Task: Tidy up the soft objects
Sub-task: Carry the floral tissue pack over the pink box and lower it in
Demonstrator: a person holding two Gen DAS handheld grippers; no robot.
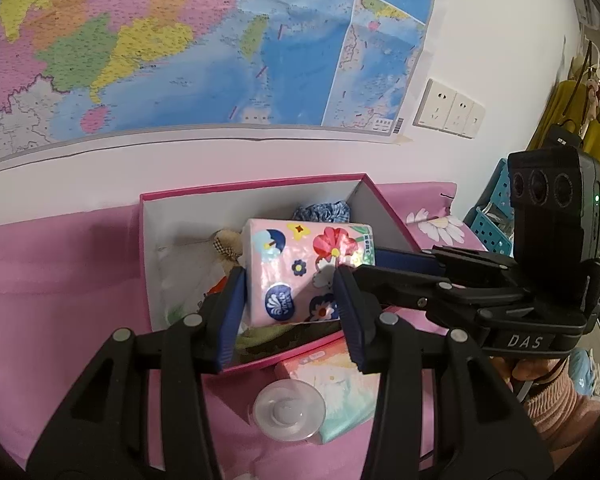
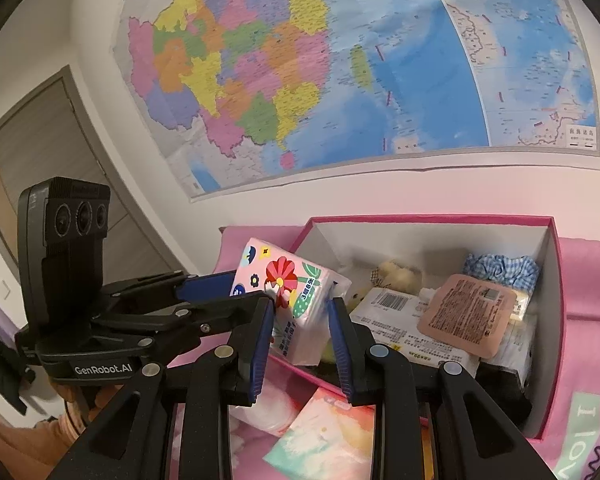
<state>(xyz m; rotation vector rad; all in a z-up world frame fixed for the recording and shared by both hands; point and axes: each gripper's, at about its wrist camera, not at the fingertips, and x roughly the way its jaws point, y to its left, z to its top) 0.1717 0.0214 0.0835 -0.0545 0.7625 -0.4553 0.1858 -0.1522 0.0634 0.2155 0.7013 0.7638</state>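
Note:
A pink floral tissue pack (image 1: 300,272) is held above the near edge of the open pink box (image 1: 256,194). My left gripper (image 1: 290,292) is shut on it, one pad on each side. The pack also shows in the right wrist view (image 2: 284,292), where the left gripper's blue fingers (image 2: 204,282) hold it from the left. My right gripper (image 2: 300,324) is open just in front of the pack, not gripping it. The box (image 2: 432,222) holds a blue checked scrunchie (image 2: 500,266), a plush toy (image 2: 396,274), packets and a round peach pouch (image 2: 466,314).
A second pastel tissue pack (image 1: 332,392) and a clear round lid (image 1: 290,410) lie on the pink cloth in front of the box. A map covers the wall behind. Blue baskets (image 1: 492,216) stand at the right.

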